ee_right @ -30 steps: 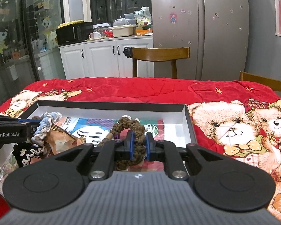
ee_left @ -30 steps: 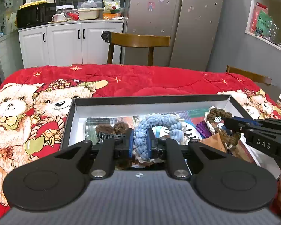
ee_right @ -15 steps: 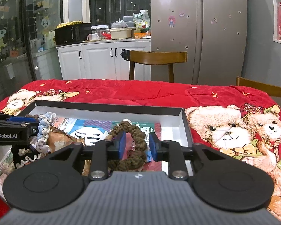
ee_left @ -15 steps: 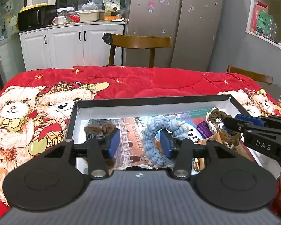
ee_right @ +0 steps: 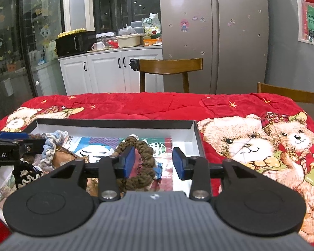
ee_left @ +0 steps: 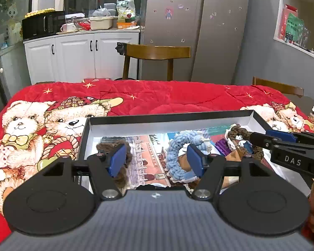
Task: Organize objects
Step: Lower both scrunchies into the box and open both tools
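A black box with a white inside [ee_left: 157, 126] lies on the red bear blanket and holds printed cards and braided rings. My left gripper [ee_left: 157, 160] is open over the box; the light blue braided ring [ee_left: 178, 146] lies loose by its right finger, a brown hair tie [ee_left: 115, 146] behind its left finger. My right gripper [ee_right: 153, 162] is open; the olive-brown braided ring [ee_right: 144, 152] lies in the box [ee_right: 195, 138] between its pads. A black and white scrunchie [ee_right: 25, 175] lies at the left.
The red bear blanket [ee_left: 157, 98] covers the table. A wooden chair [ee_left: 157, 54] stands at the far edge, another chair back [ee_right: 291, 94] at the right. White cabinets and a grey fridge are behind.
Both grippers opened: the left let go of the blue ring, the right let go of the olive-brown ring. Both rings now lie in the box, and both grippers rose slightly.
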Demonstrator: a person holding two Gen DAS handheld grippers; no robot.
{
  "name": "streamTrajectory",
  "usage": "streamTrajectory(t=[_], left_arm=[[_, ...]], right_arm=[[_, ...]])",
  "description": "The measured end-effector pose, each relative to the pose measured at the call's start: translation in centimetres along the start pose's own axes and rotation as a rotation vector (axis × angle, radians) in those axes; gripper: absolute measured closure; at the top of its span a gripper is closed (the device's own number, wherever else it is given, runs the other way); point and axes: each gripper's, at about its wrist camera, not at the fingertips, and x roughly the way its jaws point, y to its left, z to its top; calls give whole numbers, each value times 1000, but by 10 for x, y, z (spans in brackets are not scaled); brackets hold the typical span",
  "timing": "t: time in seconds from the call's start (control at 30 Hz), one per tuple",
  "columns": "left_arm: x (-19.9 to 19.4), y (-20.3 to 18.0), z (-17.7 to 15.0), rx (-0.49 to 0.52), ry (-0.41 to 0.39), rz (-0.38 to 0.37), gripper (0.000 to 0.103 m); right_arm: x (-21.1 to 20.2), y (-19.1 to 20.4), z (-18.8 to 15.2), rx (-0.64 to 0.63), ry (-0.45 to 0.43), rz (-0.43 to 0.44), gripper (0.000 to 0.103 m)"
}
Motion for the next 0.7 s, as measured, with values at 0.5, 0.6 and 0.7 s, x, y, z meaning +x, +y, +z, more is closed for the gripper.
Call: streamTrajectory(t=[0.5, 0.6, 0.7], left_arm=[[-57, -6, 4, 17, -45, 24, 24], [-74, -7, 3, 29, -50, 26, 24], [-92, -8, -1, 46, -58, 27, 24]], right_arm=[[-48, 7, 6, -32, -31, 27, 43], [-63, 9, 8, -46, -38, 33, 42], [-78, 14, 7, -68, -46, 30, 42]])
